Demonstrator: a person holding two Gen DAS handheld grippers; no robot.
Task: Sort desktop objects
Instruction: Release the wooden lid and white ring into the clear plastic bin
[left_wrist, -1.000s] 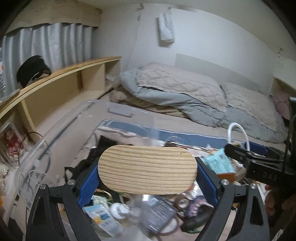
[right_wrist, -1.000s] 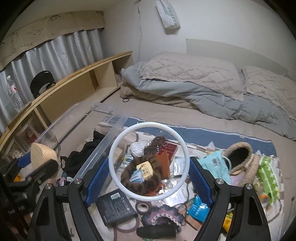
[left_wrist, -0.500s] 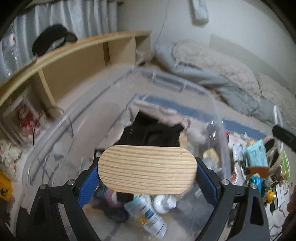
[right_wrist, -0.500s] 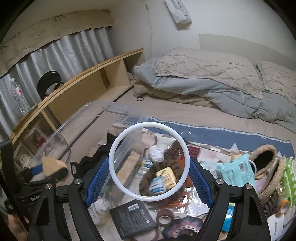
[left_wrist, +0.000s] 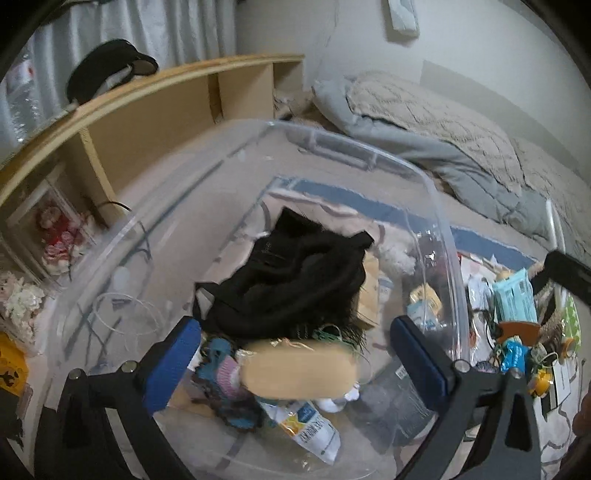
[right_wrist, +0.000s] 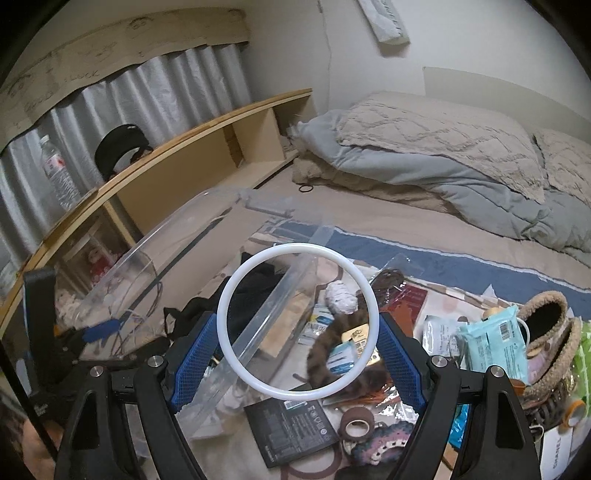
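My left gripper (left_wrist: 295, 354) is open over the clear plastic bin (left_wrist: 439, 221). The oval wooden piece (left_wrist: 299, 373) is blurred between and below its blue pads, inside the bin, clear of both pads. The bin holds a black garment (left_wrist: 291, 280), a crocheted item (left_wrist: 221, 376) and a white pouch (left_wrist: 314, 439). My right gripper (right_wrist: 297, 332) is shut on a white ring (right_wrist: 229, 291), held above the bin's right rim (right_wrist: 273, 317) and the clutter.
Loose items lie on the bedding right of the bin: a black booklet (right_wrist: 291, 432), brown tape roll (right_wrist: 356, 424), teal wipes pack (right_wrist: 491, 343), woven slipper (right_wrist: 550, 321). A wooden shelf (right_wrist: 177, 162) runs along the left. A folded duvet (right_wrist: 443, 158) lies behind.
My left gripper opened over the bin and the wooden piece dropped out of its pads. My right gripper with the ring shifted slightly left toward the bin.
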